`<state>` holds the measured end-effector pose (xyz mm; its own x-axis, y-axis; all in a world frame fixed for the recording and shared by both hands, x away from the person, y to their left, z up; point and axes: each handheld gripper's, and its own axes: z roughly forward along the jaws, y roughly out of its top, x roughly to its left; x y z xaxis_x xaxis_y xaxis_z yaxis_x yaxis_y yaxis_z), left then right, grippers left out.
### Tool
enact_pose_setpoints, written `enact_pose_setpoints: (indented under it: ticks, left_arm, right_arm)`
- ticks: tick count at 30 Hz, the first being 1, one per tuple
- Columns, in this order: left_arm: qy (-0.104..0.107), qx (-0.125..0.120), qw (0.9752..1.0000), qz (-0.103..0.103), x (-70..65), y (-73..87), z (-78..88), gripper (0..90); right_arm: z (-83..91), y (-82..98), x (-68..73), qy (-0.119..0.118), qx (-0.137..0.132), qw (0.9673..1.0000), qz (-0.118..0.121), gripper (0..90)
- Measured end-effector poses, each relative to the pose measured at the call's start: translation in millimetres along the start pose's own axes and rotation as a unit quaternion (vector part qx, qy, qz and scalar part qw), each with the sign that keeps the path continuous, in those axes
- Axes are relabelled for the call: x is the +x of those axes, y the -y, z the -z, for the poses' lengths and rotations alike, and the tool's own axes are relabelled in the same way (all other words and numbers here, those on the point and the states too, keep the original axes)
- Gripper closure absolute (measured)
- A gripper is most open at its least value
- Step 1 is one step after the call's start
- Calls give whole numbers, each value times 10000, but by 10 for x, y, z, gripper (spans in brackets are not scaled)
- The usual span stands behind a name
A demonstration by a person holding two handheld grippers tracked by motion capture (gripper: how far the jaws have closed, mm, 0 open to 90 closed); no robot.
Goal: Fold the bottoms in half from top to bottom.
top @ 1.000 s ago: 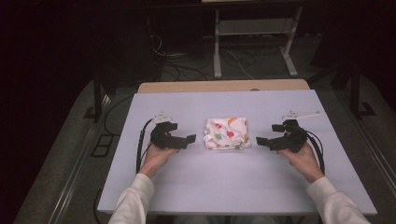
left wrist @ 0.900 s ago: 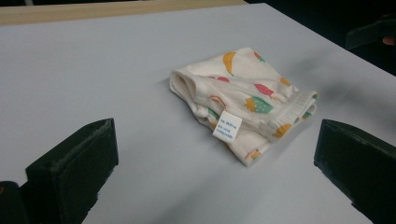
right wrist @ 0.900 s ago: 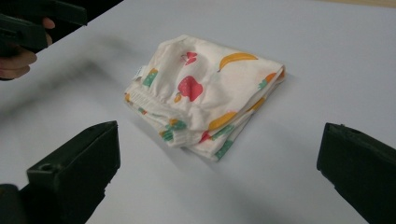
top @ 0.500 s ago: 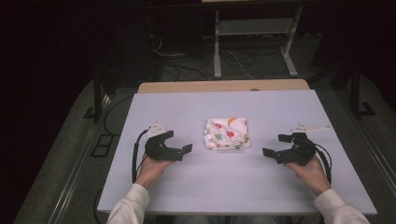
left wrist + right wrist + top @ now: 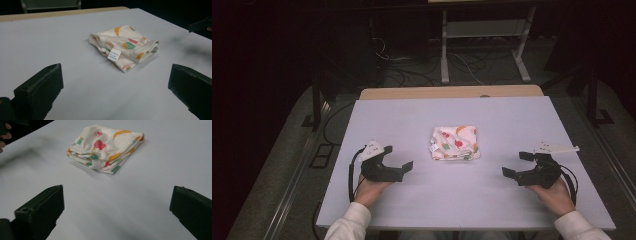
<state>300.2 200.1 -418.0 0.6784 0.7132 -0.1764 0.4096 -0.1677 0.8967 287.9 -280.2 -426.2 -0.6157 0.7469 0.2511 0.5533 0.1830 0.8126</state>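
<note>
The pale lavender tabletop [image 5: 452,195] takes up the middle of the high view, with a strip of light wood [image 5: 452,92] along its far edge and dark floor around it. Beyond that edge, near the top of the frame, stand the grey legs of a metal stand [image 5: 484,45] and a tangle of cables [image 5: 402,60] on the floor.

The person's two forearms come in from the bottom edge, in white sleeves [image 5: 348,225]. The left gripper [image 5: 398,157] sits at lower left of the high view, held low over the tabletop, its jaws spread wide and pointing toward the centre. The right gripper [image 5: 516,164] sits at lower right, its jaws likewise wide apart and aimed inward. Neither holds anything; both are well apart from the cloth.

The folded cloth [image 5: 455,143] lies flat at the centre of the tabletop, between the two grippers and a little farther up the frame than either. It is white with orange, red and green prints. In the left gripper view the cloth [image 5: 125,46] lies upper centre, its folded layers stacked and facing the camera, with a small white label [image 5: 114,55] on the near fold. In the right gripper view the cloth [image 5: 106,147] lies at the top centre.
</note>
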Motion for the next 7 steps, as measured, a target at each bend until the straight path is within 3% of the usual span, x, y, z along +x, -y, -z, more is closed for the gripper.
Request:
enact_pose_setpoints:
  ticks: [7]
  left_arm:
    - [33, 148, 9999, -27, 13, 65, 25, 0]
  right_arm:
    - [22, 50, -14, 56, -17, 10000, -30, 0]
